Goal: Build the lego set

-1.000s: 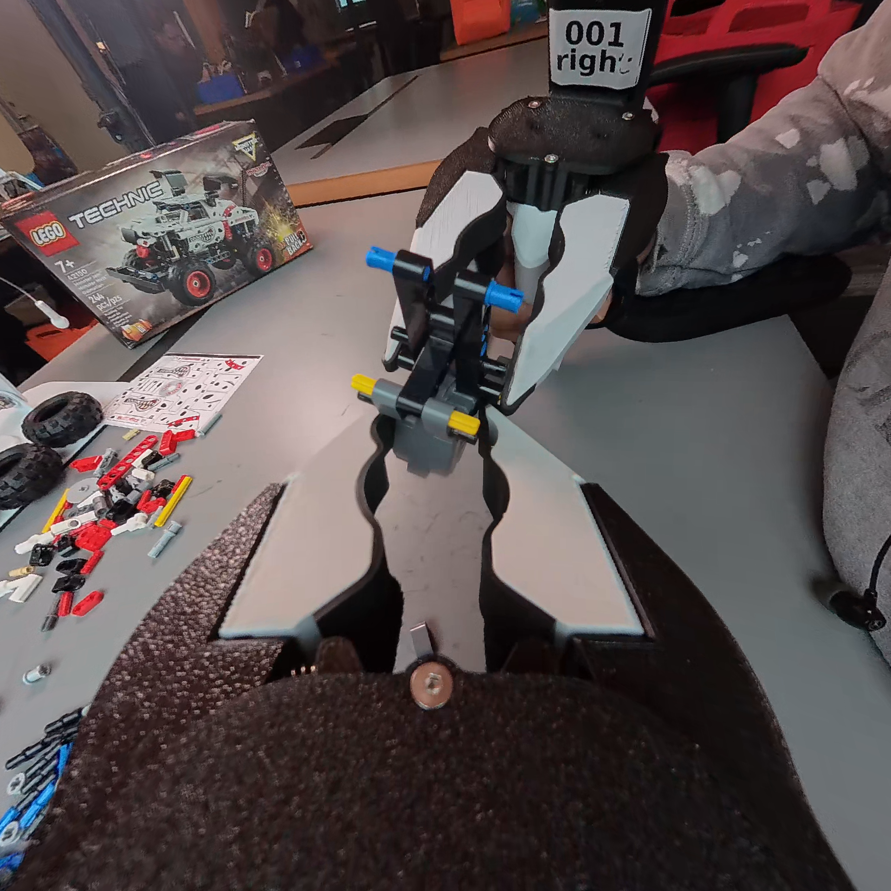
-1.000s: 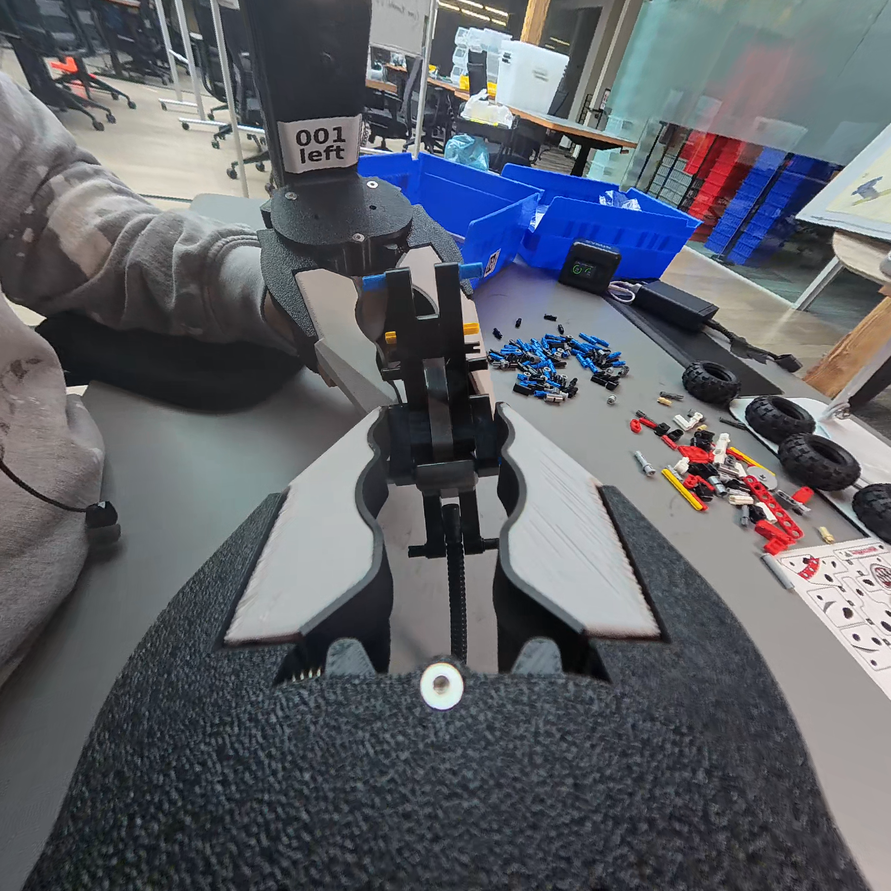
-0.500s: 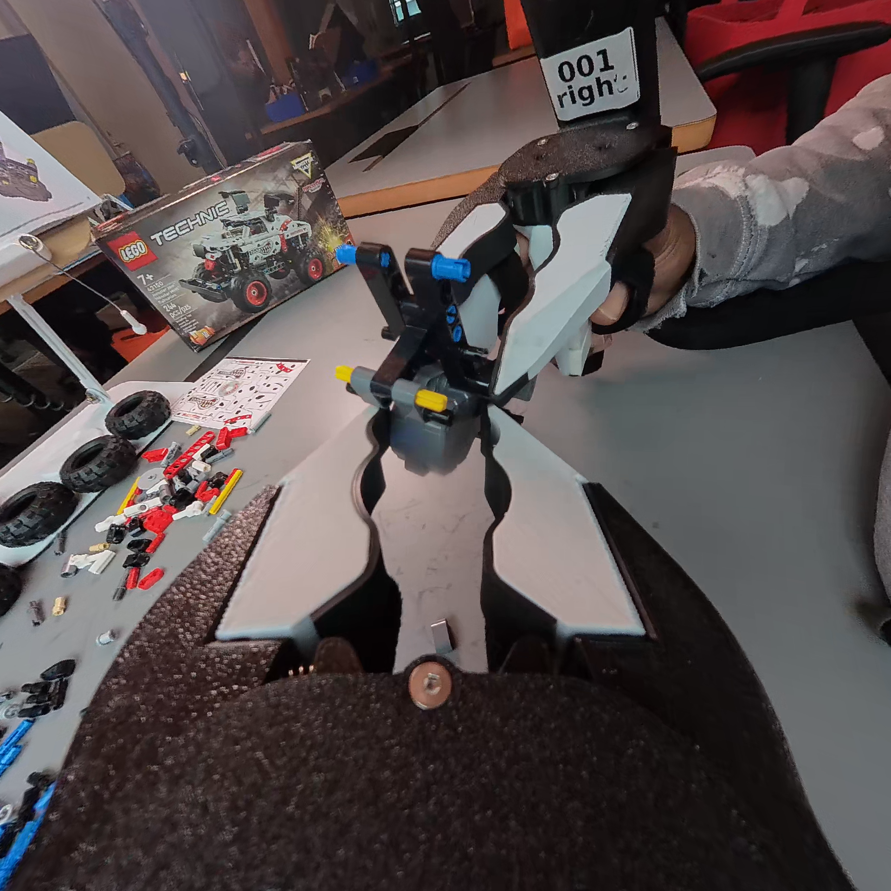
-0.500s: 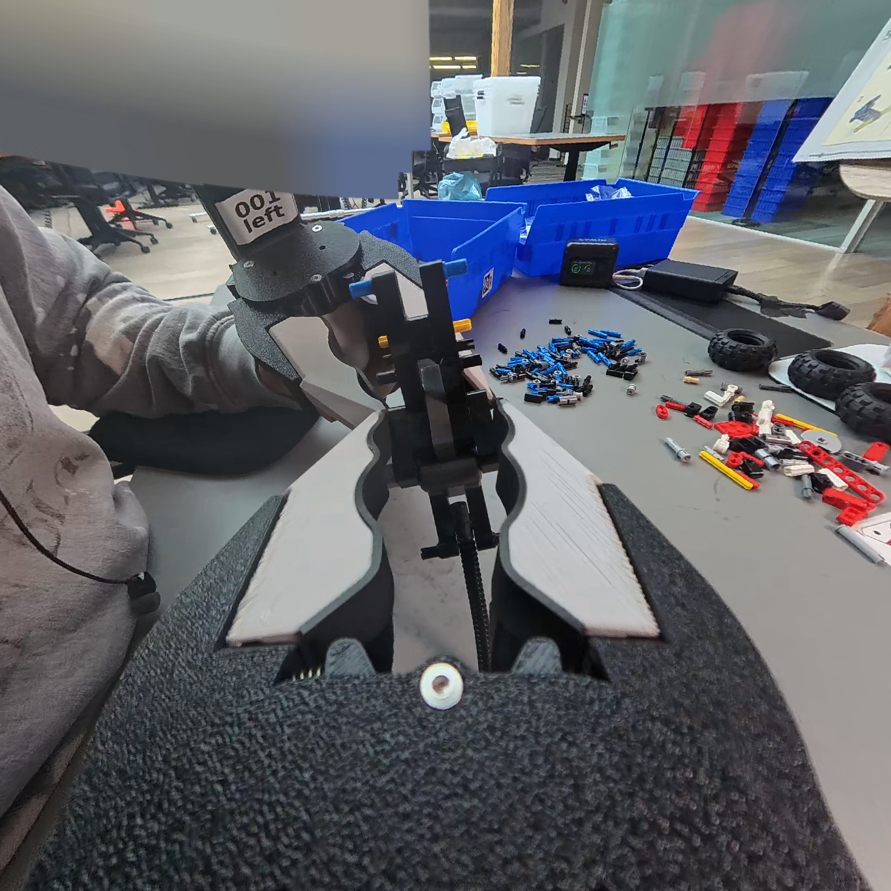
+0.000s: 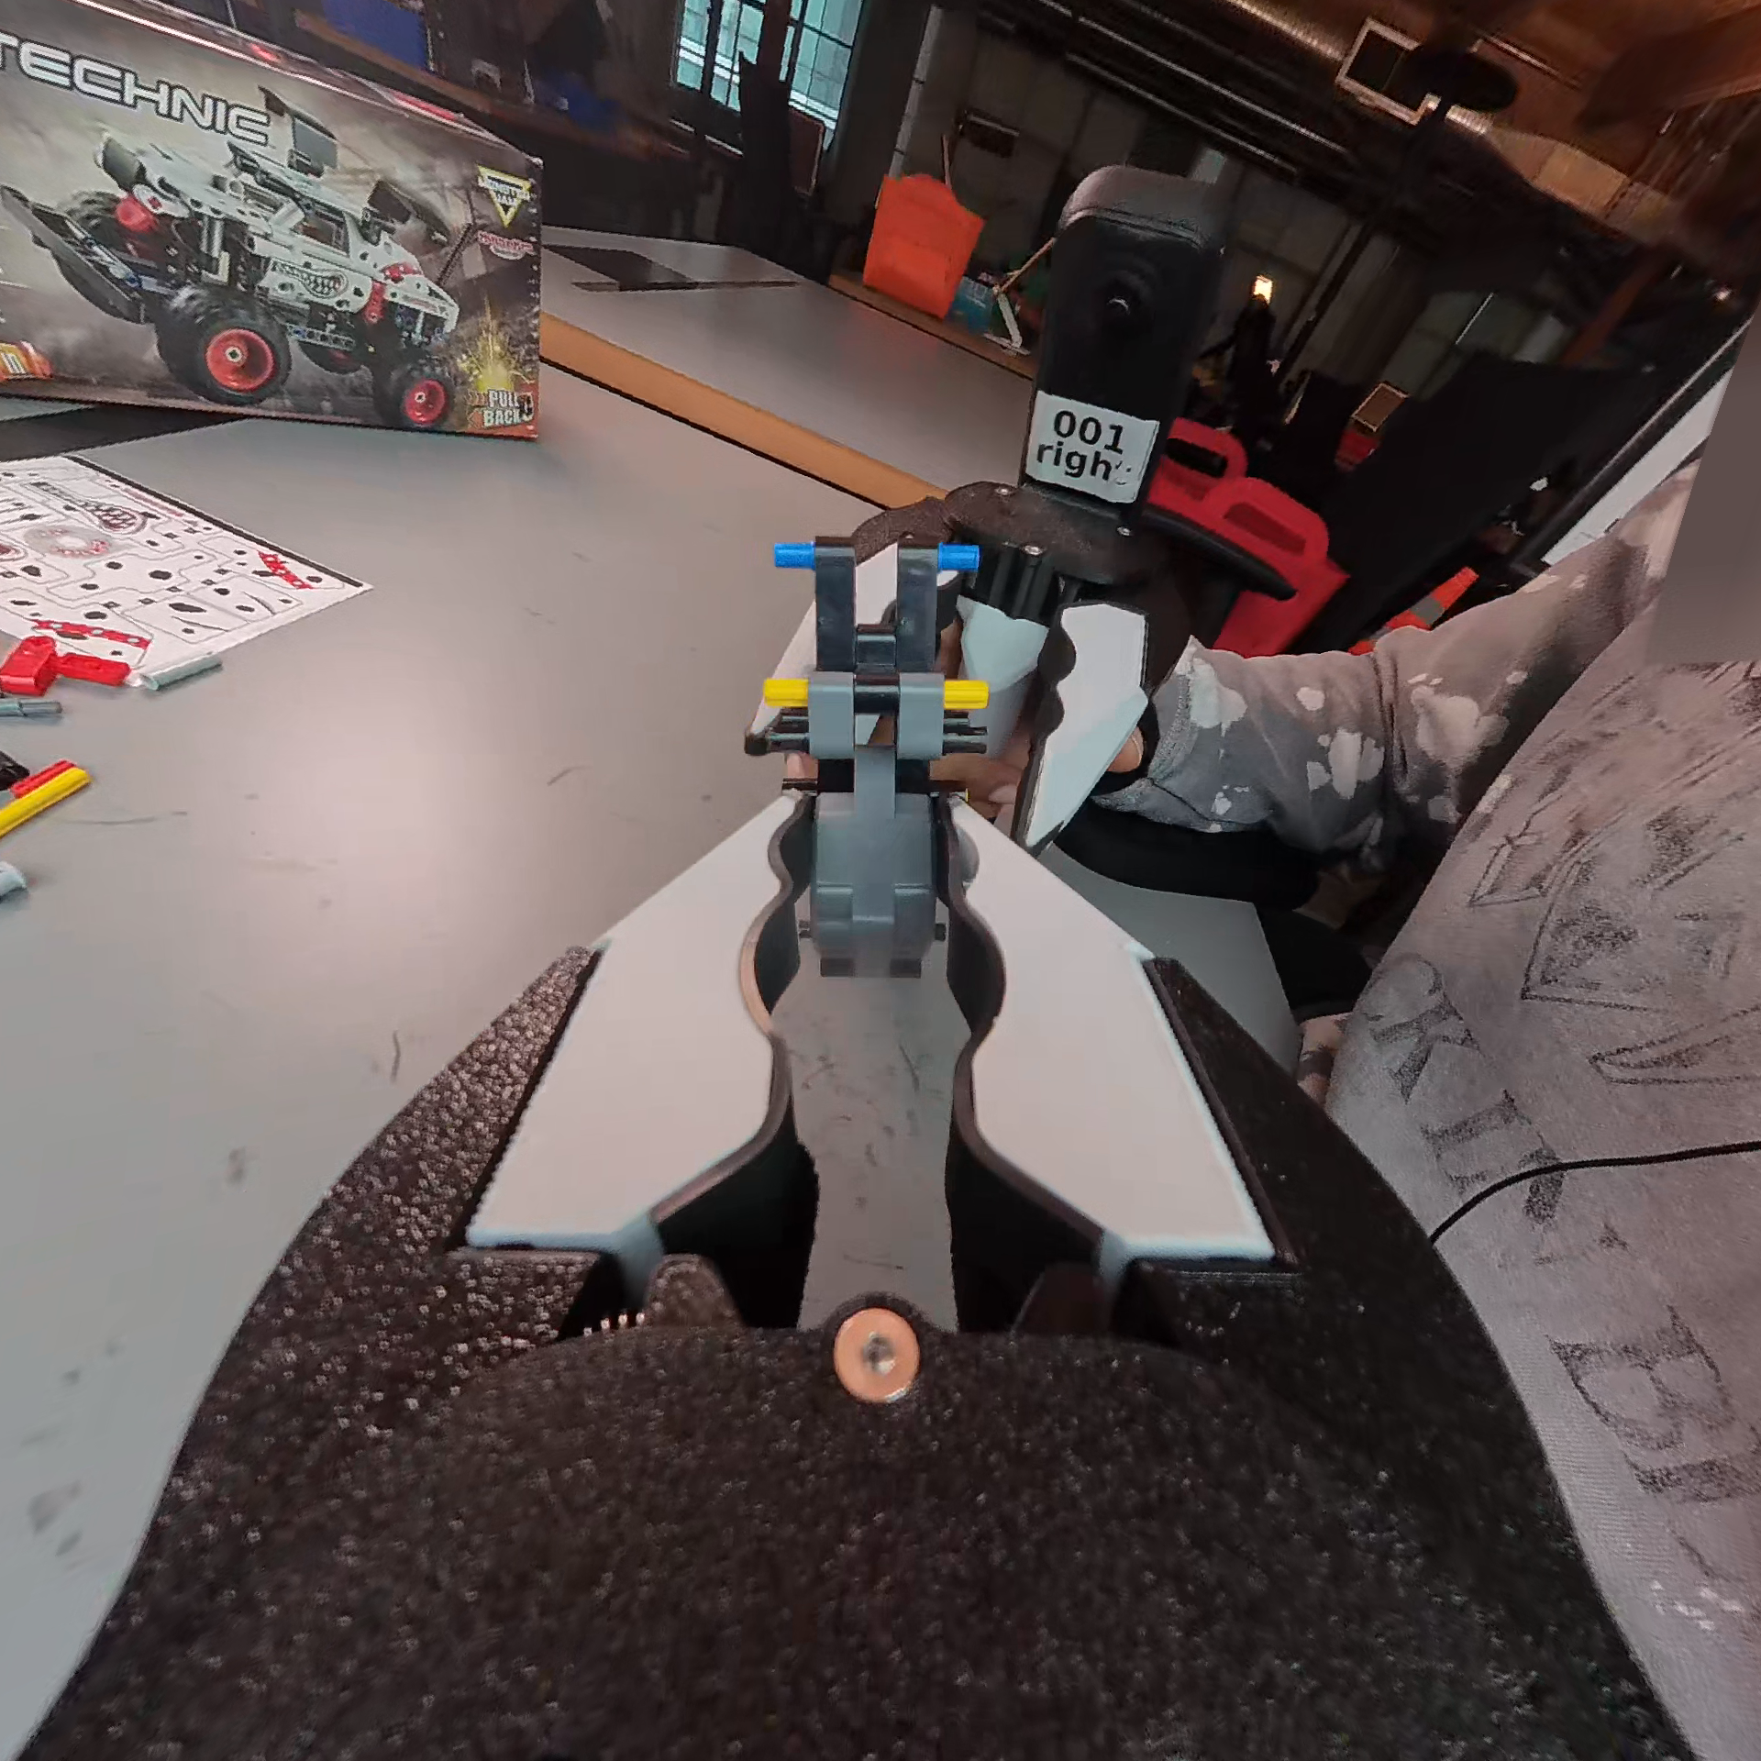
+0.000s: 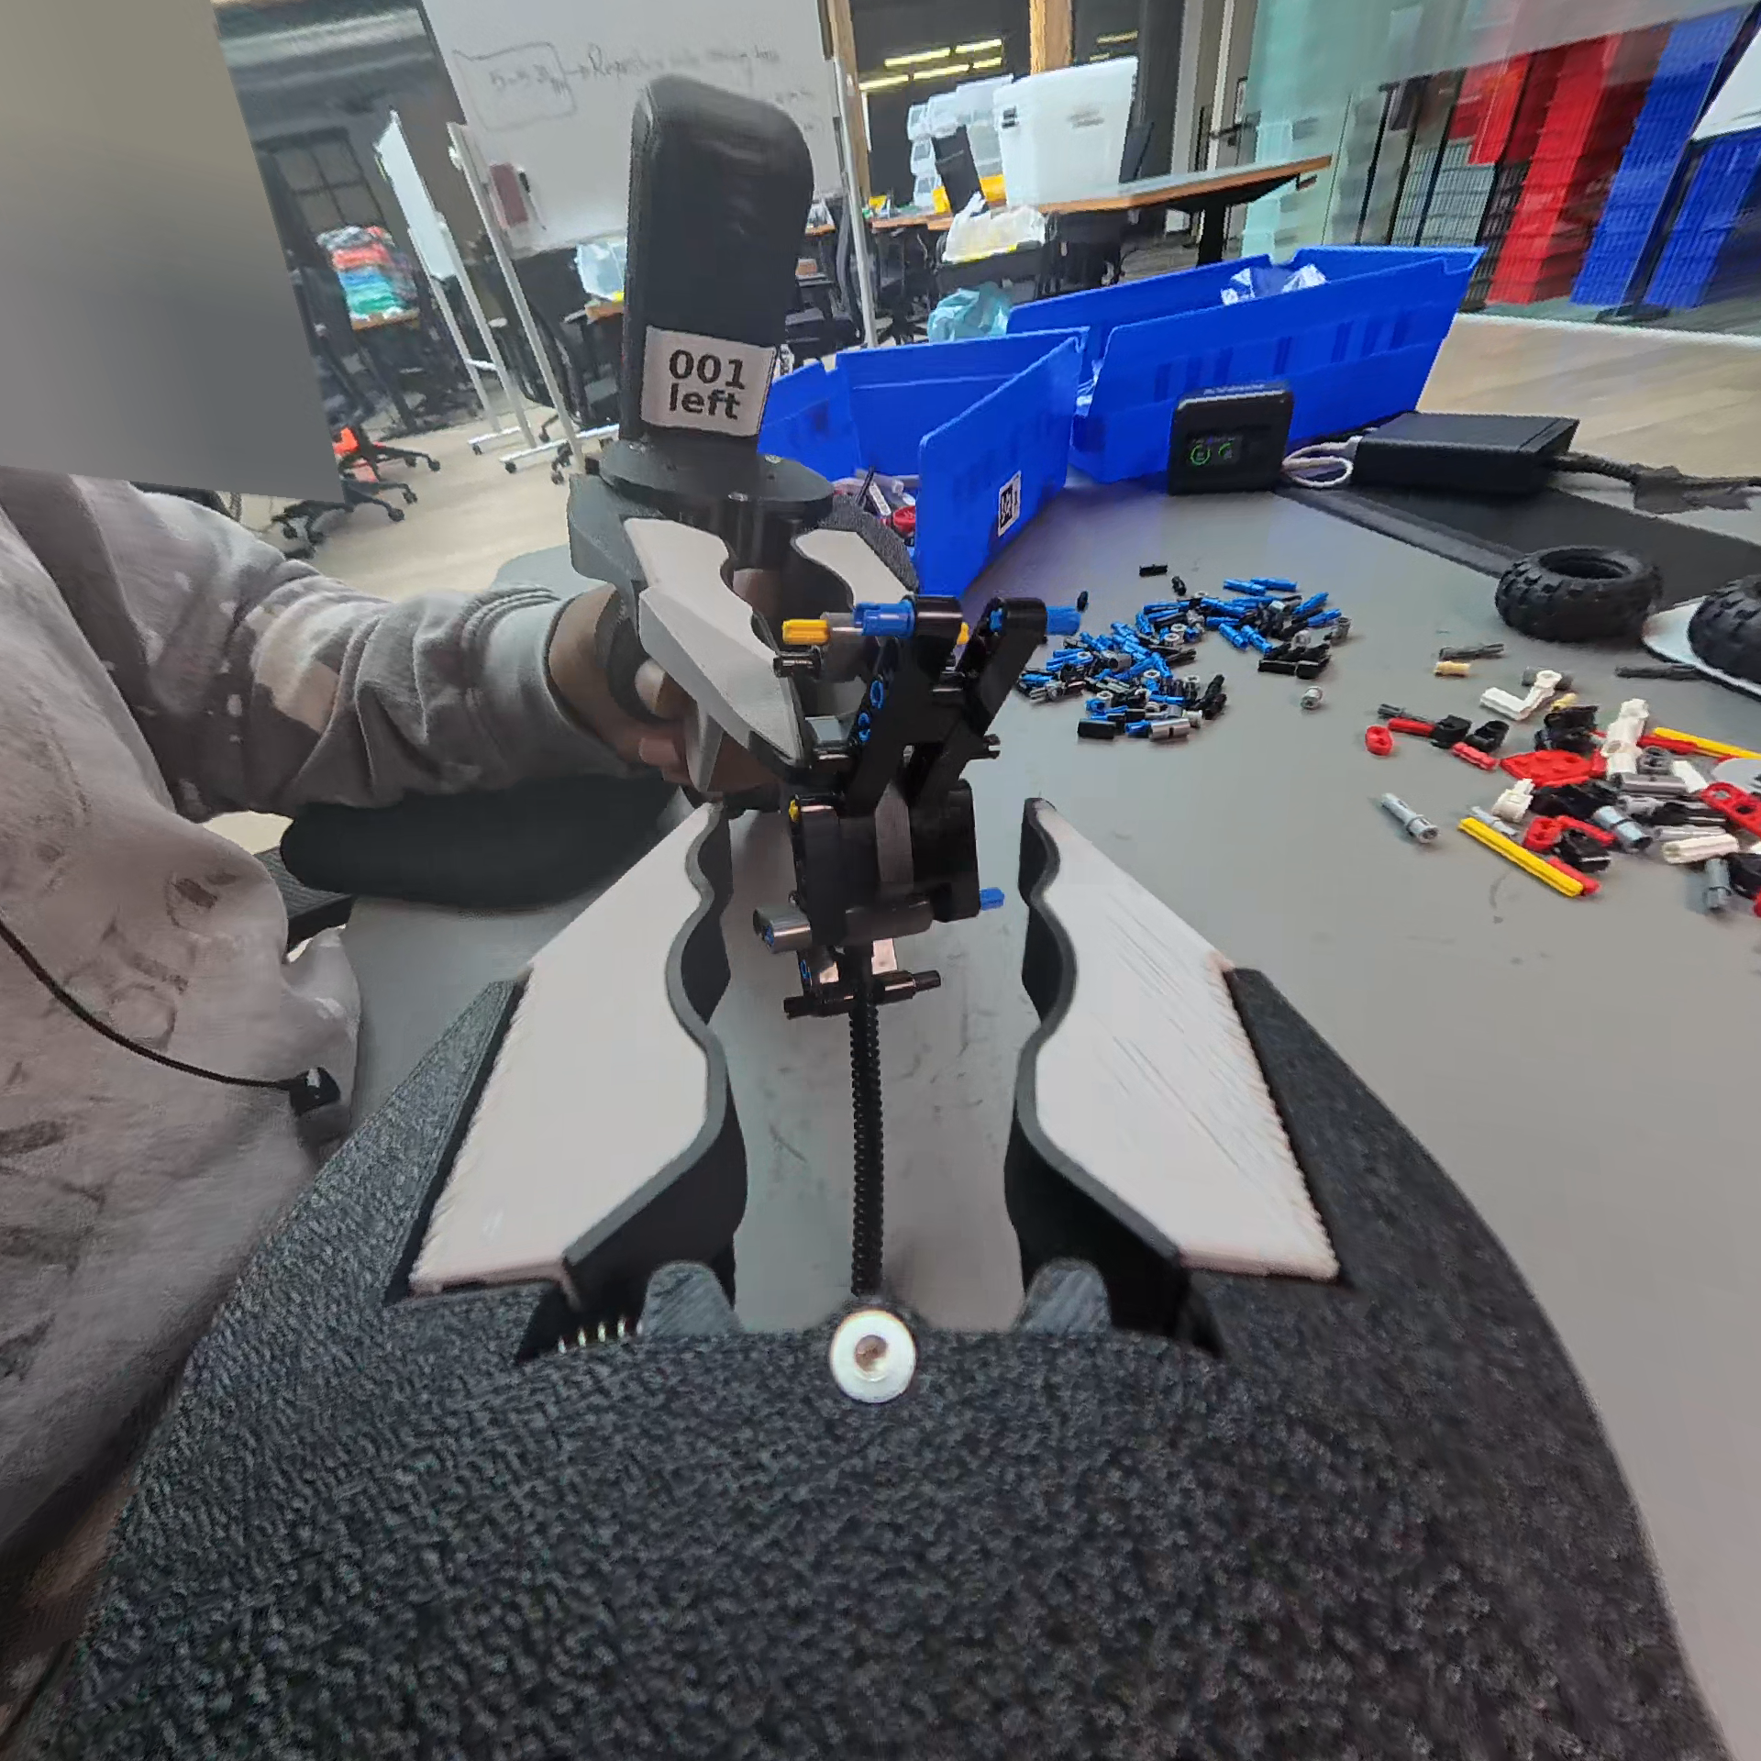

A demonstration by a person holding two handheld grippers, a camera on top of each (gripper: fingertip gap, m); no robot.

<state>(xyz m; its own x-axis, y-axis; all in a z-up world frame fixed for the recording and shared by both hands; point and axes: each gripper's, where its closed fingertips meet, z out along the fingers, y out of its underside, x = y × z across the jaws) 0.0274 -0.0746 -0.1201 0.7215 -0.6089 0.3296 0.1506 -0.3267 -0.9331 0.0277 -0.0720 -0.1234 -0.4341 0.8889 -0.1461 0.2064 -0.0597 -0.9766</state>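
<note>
A partly built lego assembly (image 5: 872,762) of black beams, blue pins, yellow axles and a grey block is held above the grey table (image 5: 381,858). My left gripper (image 5: 872,839) is shut on its grey block; it also shows in the right wrist view (image 6: 753,724). In that view the assembly (image 6: 886,839) hangs between the fingers of my right gripper (image 6: 872,819), which is open with a gap on each side. A black ribbed rod (image 6: 867,1143) runs from the assembly toward the camera. One right finger (image 5: 1096,724) shows behind the assembly.
The set's box (image 5: 267,238) and a sticker sheet (image 5: 143,572) lie at the far left. Blue and black pins (image 6: 1182,657), red and white parts (image 6: 1620,791), tyres (image 6: 1577,591), blue bins (image 6: 1239,362) and a black device (image 6: 1229,438) are to the right. A person's sleeve (image 6: 333,667) is close.
My right gripper has opened and let go of the assembly. My left gripper keeps hold of it, and the assembly has turned and tilted between the two grippers.
</note>
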